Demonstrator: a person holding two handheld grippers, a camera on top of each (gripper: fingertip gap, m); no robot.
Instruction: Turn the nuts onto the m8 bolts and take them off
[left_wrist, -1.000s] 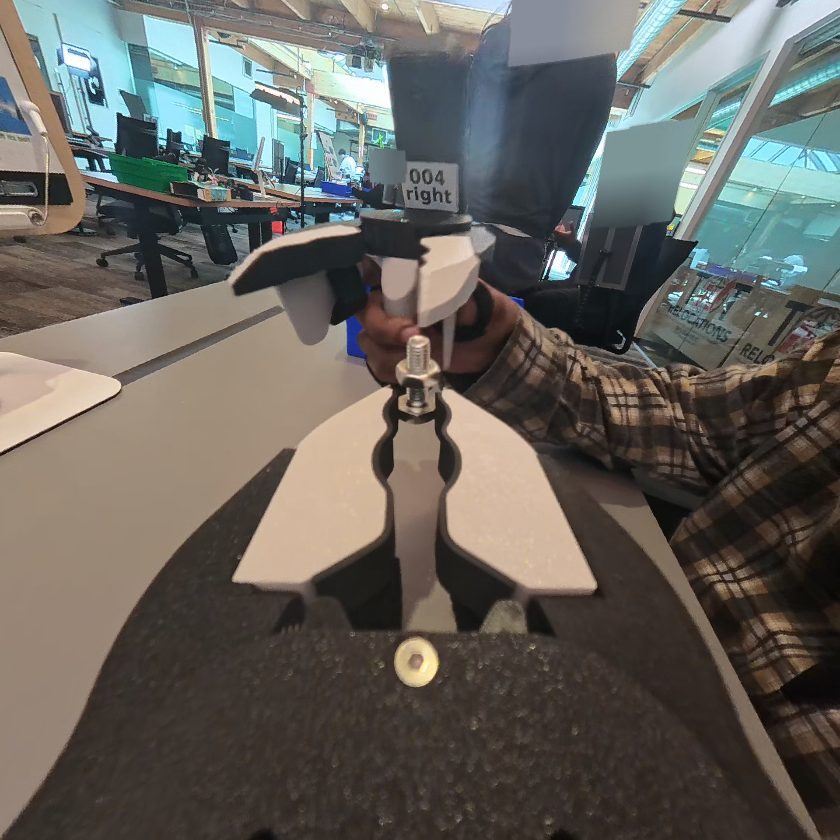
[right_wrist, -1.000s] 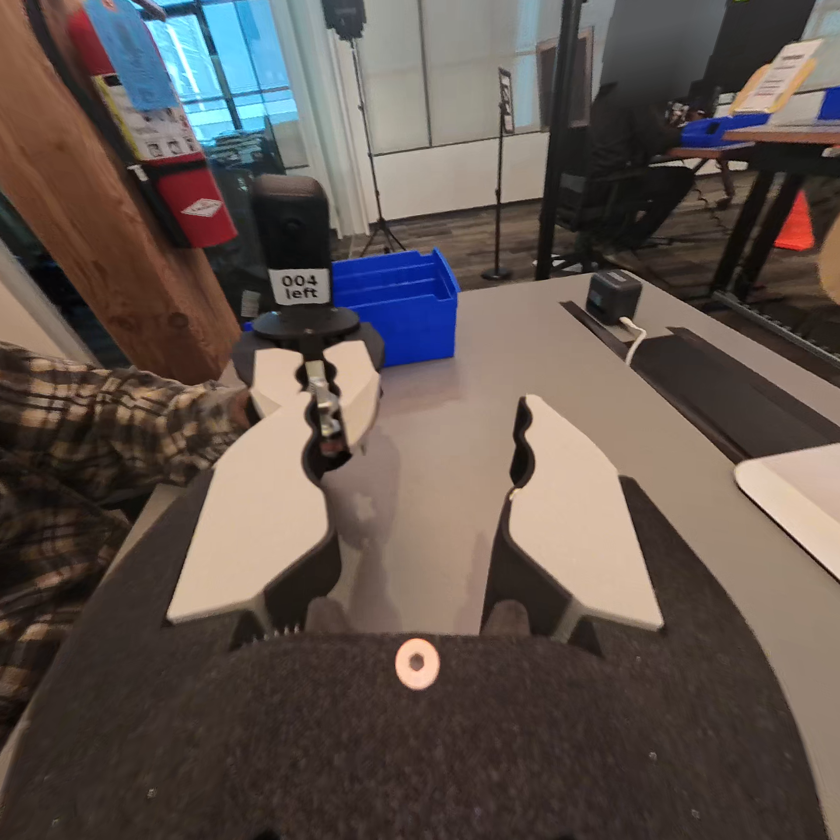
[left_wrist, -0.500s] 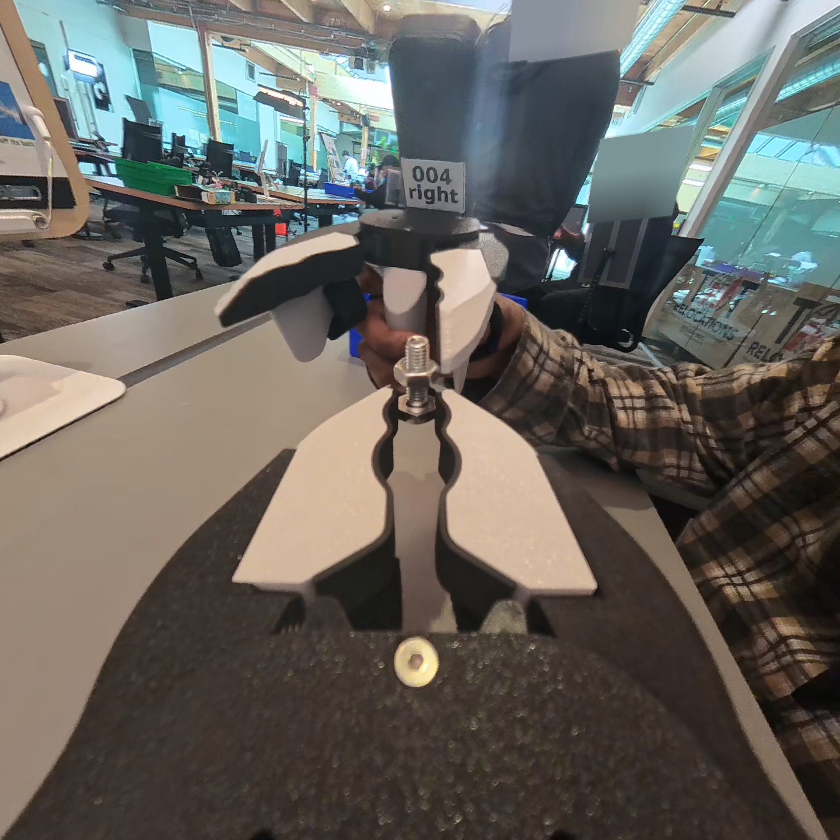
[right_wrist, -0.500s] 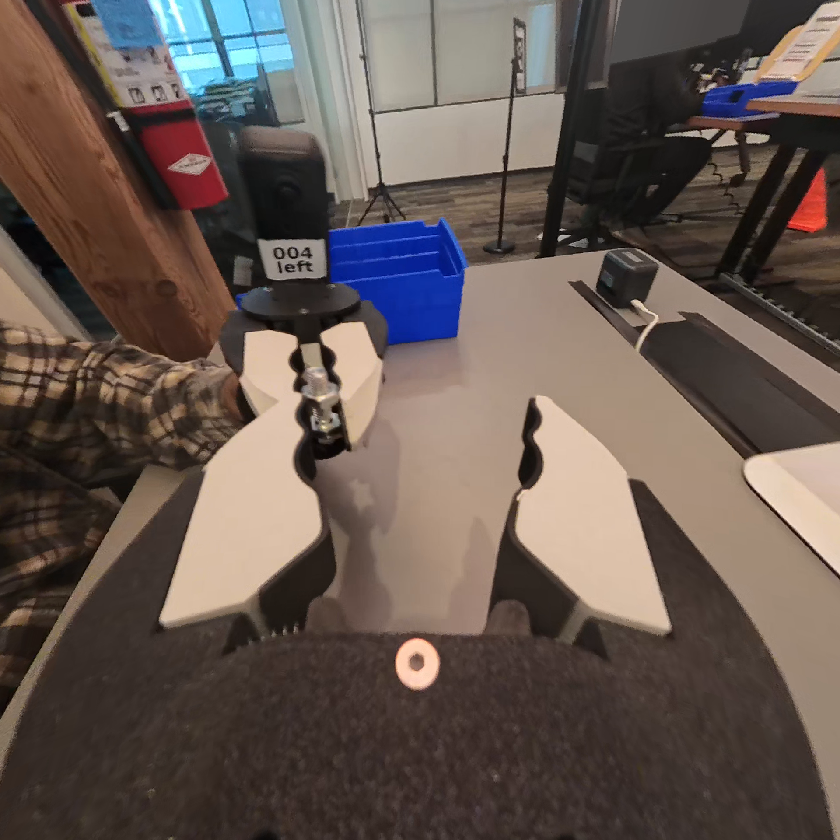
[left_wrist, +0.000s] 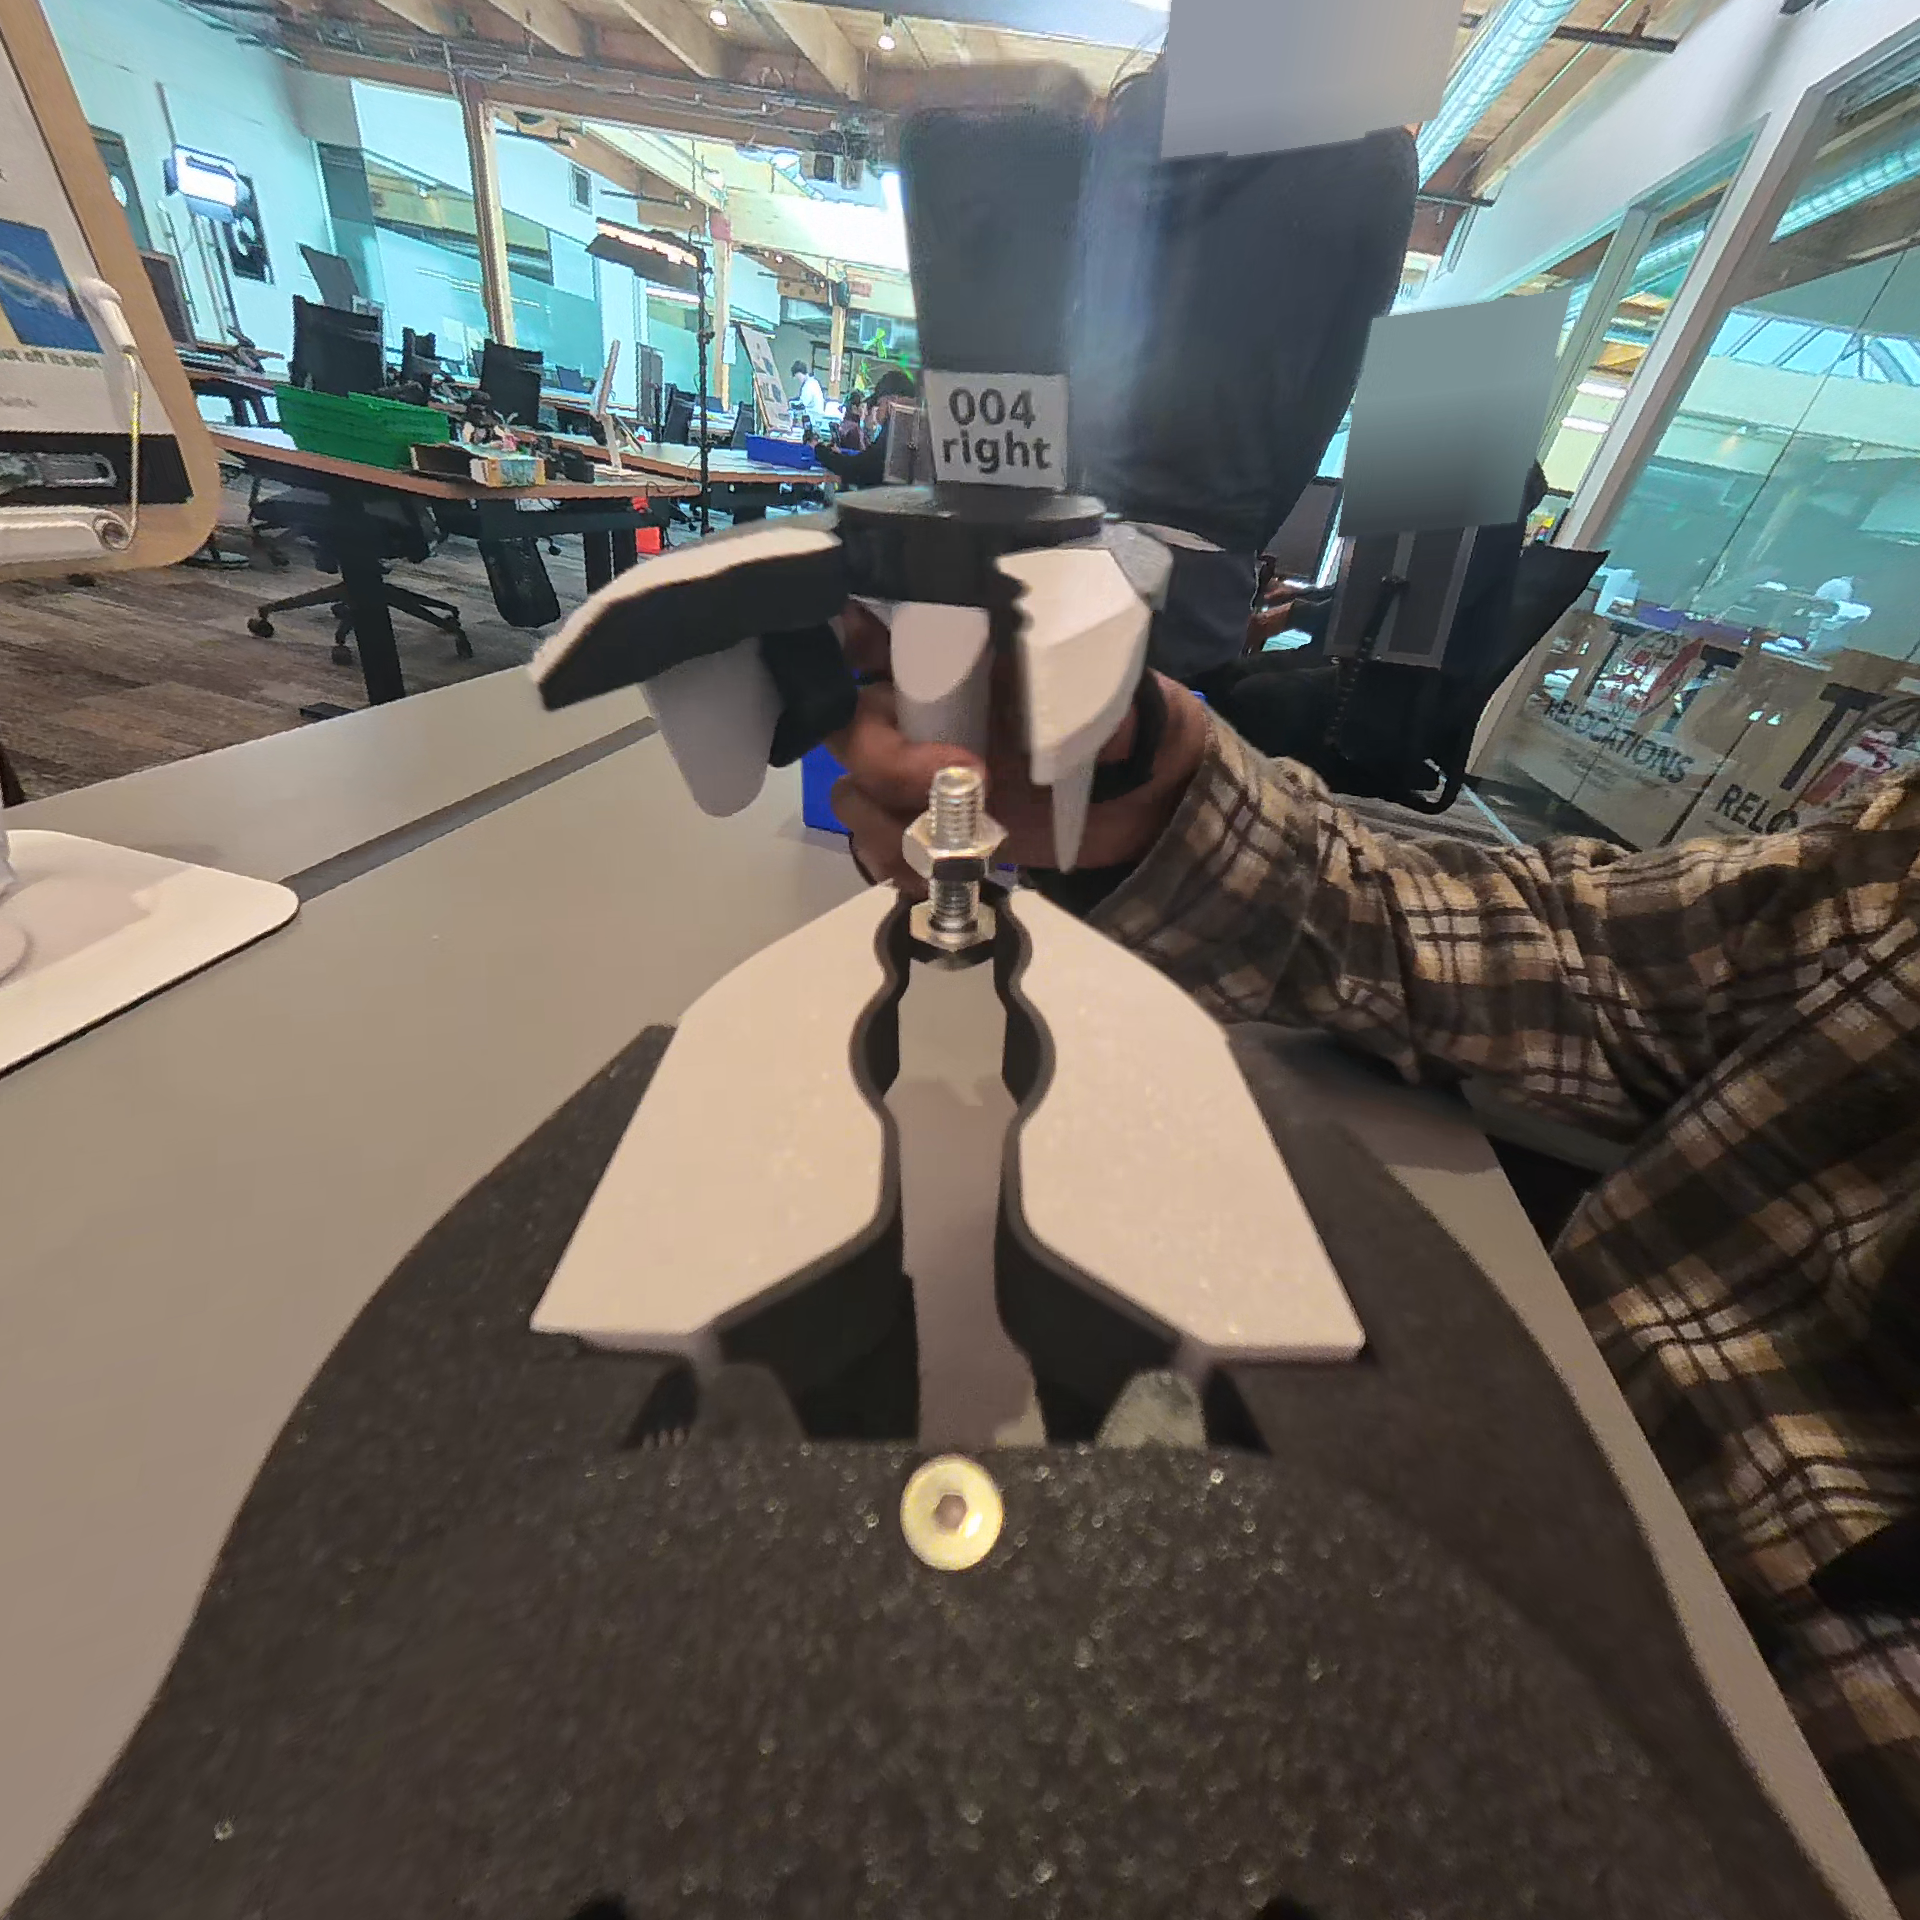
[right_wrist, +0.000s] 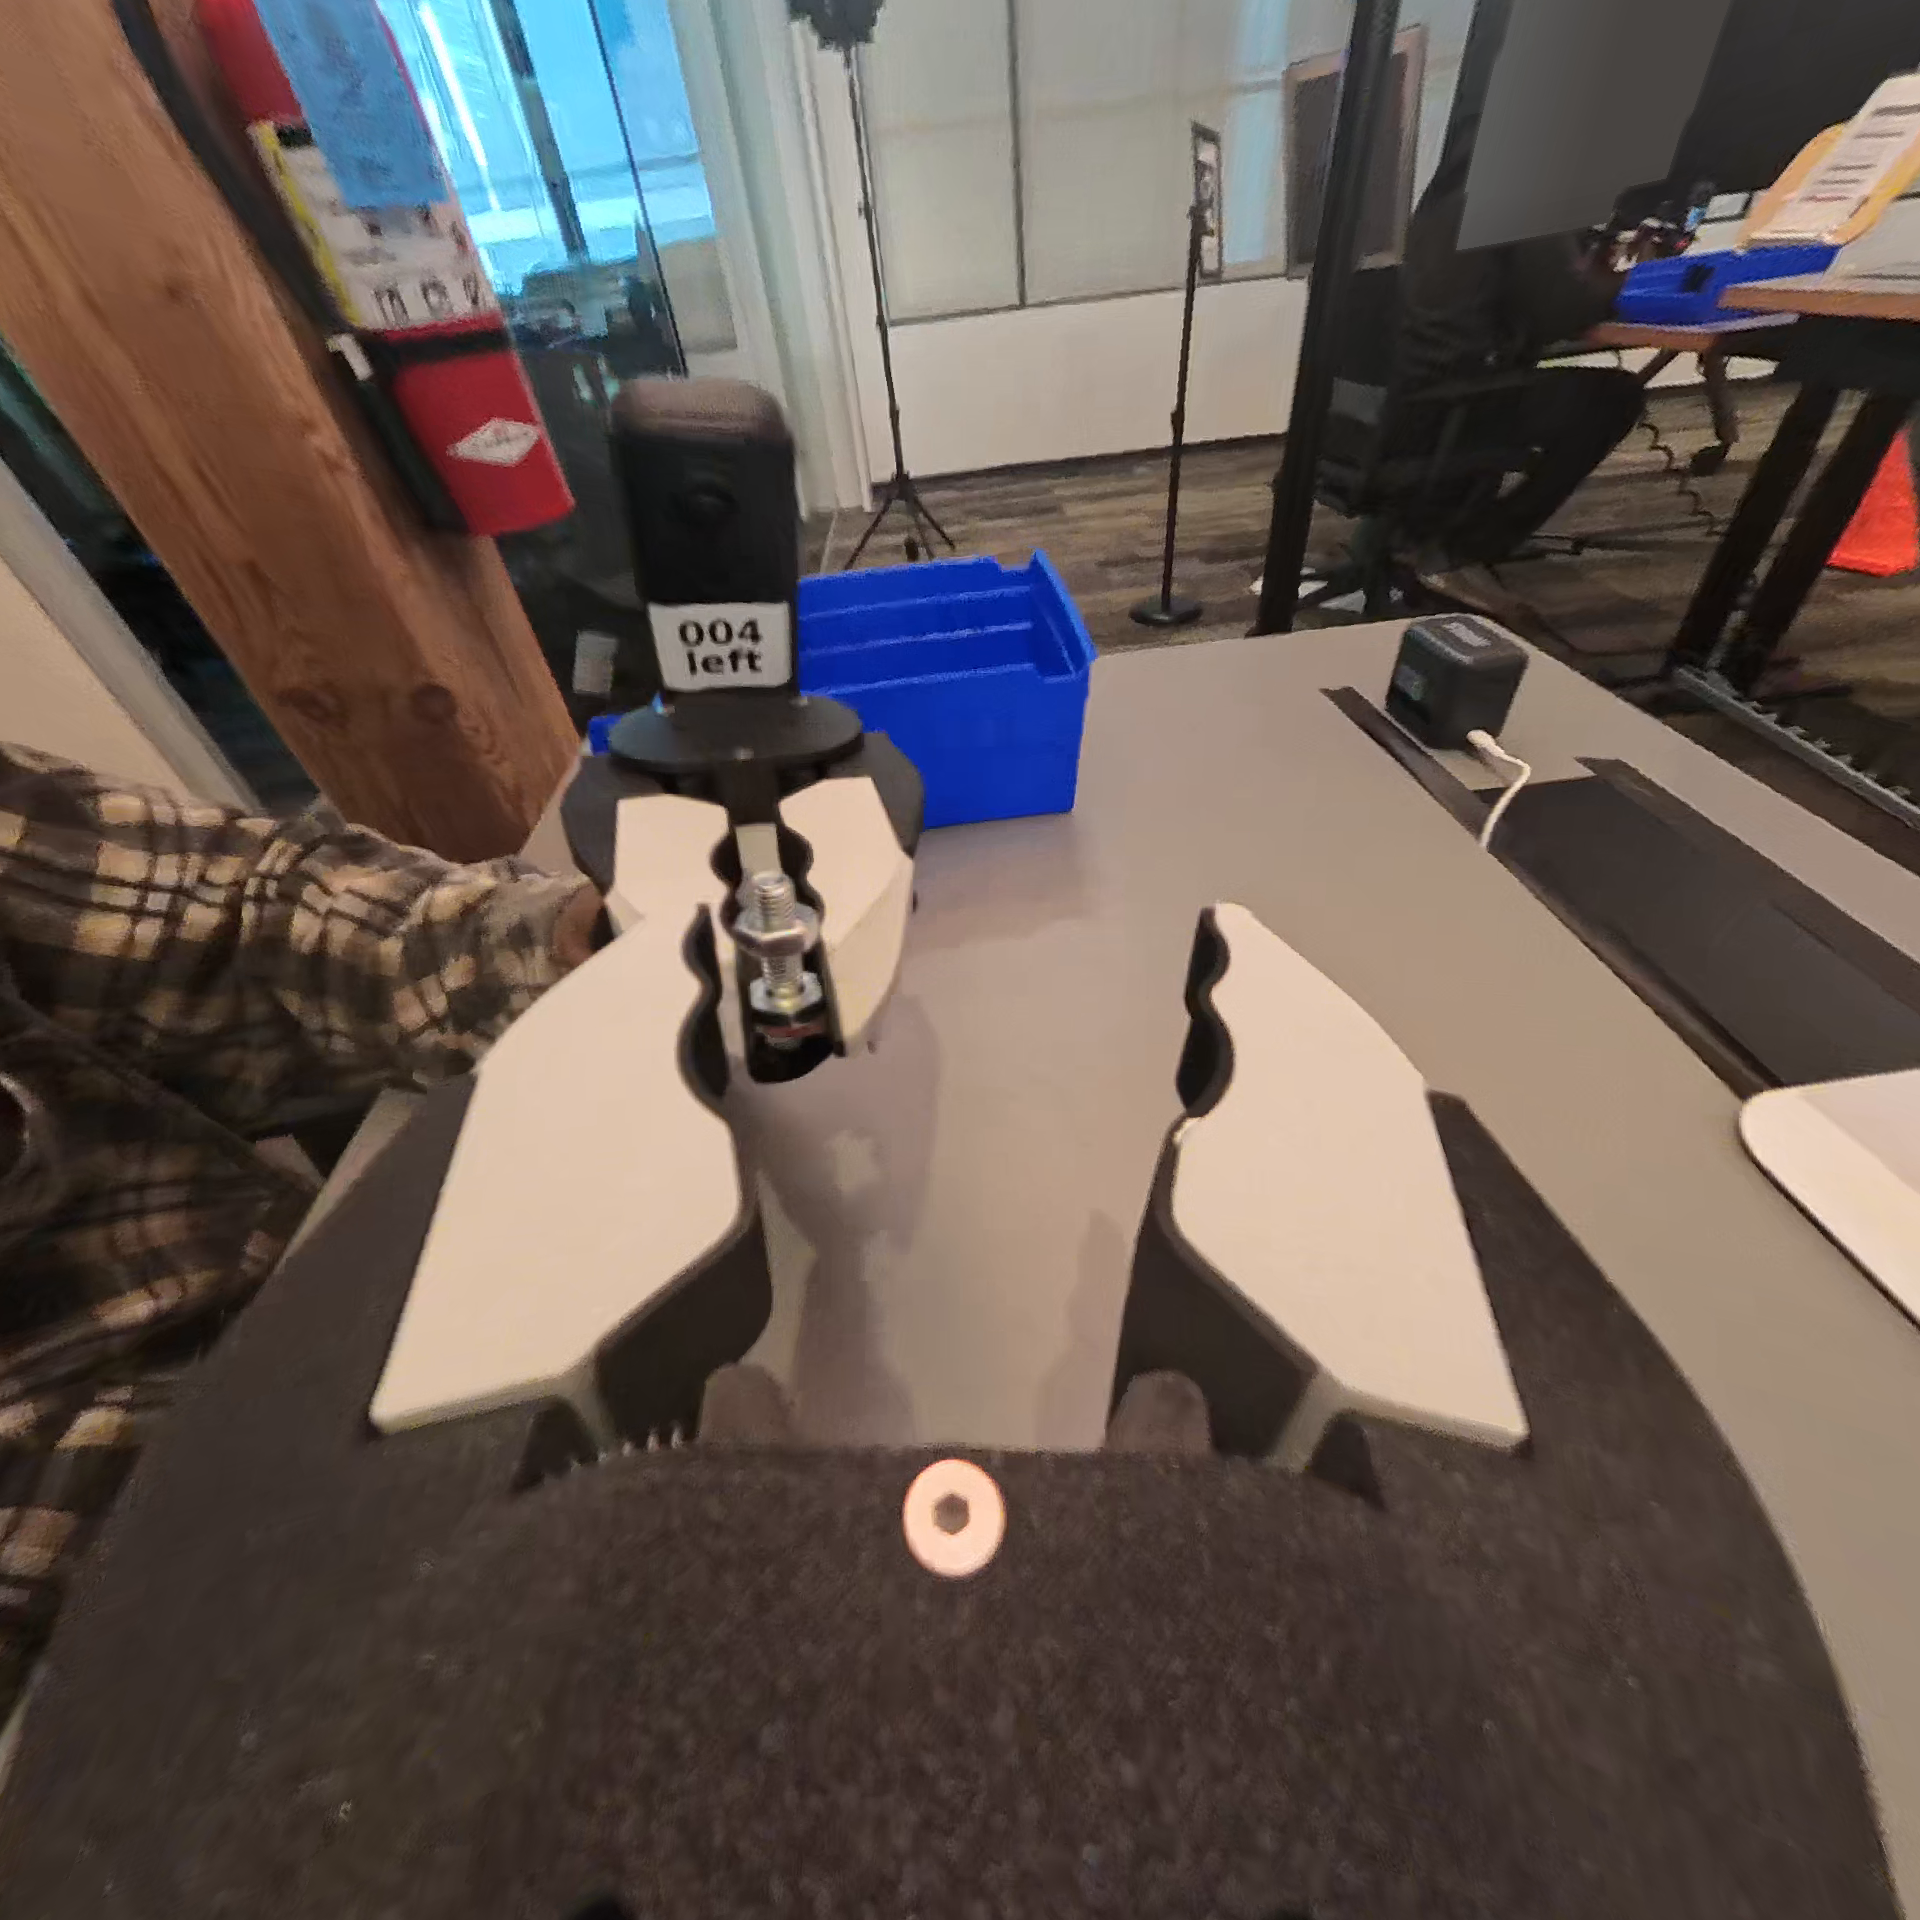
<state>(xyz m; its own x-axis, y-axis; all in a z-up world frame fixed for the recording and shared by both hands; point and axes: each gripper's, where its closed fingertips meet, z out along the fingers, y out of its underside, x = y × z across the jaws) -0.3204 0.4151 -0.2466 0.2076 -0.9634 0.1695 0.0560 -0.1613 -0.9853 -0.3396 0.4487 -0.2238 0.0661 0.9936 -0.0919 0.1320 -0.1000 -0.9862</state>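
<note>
Two wide-angle views look along two hand-held grippers above a plain grey table (left_wrist: 260, 1091). In the left wrist view, a white rounded pad (left_wrist: 114, 935) lies at the table's far left edge. At the centre, the left gripper (left_wrist: 951, 940), with pale grey fingers on a black foam body, is clamped on the hexagonal head of a silver threaded m8 bolt (left_wrist: 954, 831), which stands upright above the fingertips. A silver hexagonal nut (left_wrist: 953, 844) sits partway up the thread, well clear of the head. Just behind the bolt, the right gripper (left_wrist: 894, 769) faces the camera with its jaws spread wide, one finger (left_wrist: 1070, 665) hanging close beside the nut; whether it touches the nut is hard to tell from this angle. A hand (left_wrist: 925, 769) holds that gripper, and a brown plaid sleeve (left_wrist: 1507, 997) stretches off to the right. In the right wrist view, the left gripper (right_wrist: 779, 1023) appears at left, holding the bolt (right_wrist: 774, 945) with its nut (right_wrist: 771, 928) just beyond the tip of the right gripper's left-hand finger. The right gripper (right_wrist: 951, 977) is wide open and empty. A blue plastic bin (right_wrist: 956, 691) stands on the table behind, and a small black box with a white cable (right_wrist: 1455, 681) sits farther right.
</note>
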